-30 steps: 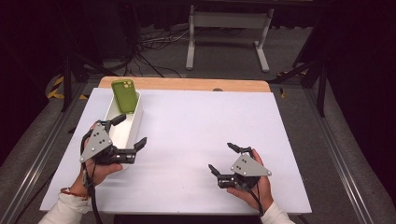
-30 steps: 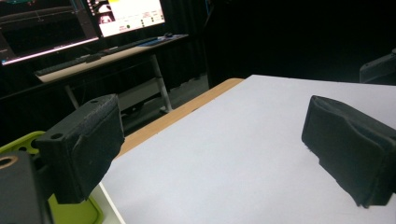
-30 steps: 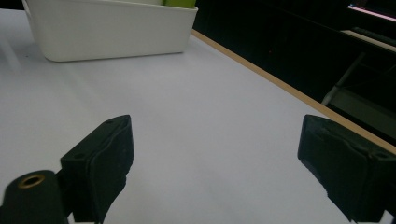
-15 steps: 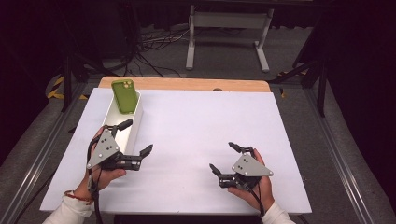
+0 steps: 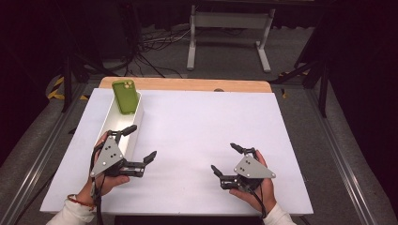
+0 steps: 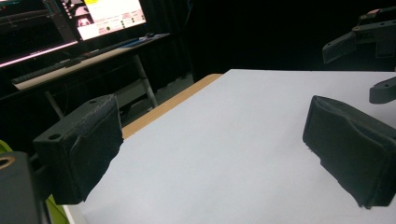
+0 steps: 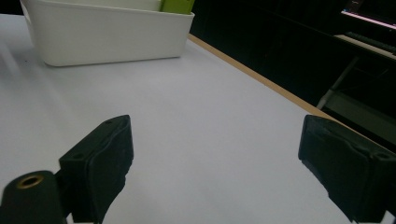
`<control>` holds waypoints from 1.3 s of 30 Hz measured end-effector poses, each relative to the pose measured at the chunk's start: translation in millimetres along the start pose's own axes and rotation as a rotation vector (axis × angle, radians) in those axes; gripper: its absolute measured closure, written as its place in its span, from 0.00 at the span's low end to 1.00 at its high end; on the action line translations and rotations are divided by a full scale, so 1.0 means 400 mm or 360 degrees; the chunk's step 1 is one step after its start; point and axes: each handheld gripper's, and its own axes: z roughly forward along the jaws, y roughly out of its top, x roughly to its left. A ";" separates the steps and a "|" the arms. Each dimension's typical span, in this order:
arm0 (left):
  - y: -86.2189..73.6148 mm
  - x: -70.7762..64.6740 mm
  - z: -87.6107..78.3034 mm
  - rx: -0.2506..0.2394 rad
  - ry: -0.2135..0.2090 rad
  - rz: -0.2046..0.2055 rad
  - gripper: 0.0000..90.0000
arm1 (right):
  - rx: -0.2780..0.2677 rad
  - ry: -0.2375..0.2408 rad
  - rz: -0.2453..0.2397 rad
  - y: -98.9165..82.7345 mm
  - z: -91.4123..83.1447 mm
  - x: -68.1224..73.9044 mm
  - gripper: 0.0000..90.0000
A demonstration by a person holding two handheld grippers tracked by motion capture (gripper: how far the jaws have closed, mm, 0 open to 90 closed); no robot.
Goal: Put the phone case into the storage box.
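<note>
High view: green phone [image 5: 126, 96] leans at the far end of the white bin [image 5: 109, 127], long axis running away from the person. Left gripper [image 5: 139, 144] sits beside the bin's near end, nearer; right gripper [image 5: 224, 158] well apart. Both spread wide, empty.

table [image 5: 197, 85] of light wood, covered by a white sheet [image 5: 202, 136]. a long white bin [image 5: 112, 123] stands on the sheet along its left edge.
</note>
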 end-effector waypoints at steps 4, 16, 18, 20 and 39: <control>-0.004 -0.006 -0.002 -0.0009 0.0000 0.0007 0.06 | -0.0003 -0.0011 -0.0011 0.000 -0.004 -0.004 0.12; -0.015 -0.033 -0.007 0.0010 -0.0035 0.0009 0.05 | -0.0005 -0.0032 -0.0010 0.001 -0.017 -0.008 0.12; -0.021 -0.038 -0.005 0.0012 -0.0039 0.0009 0.05 | -0.0005 -0.0034 -0.0011 0.001 -0.018 -0.007 0.12; -0.026 -0.041 -0.004 0.0030 -0.0052 0.0003 0.05 | -0.0008 -0.0034 -0.0010 0.001 -0.018 -0.005 0.12; -0.075 -0.086 0.005 0.0137 -0.0093 -0.0017 0.06 | 0.0022 -0.0027 -0.0022 -0.014 -0.038 0.008 0.12</control>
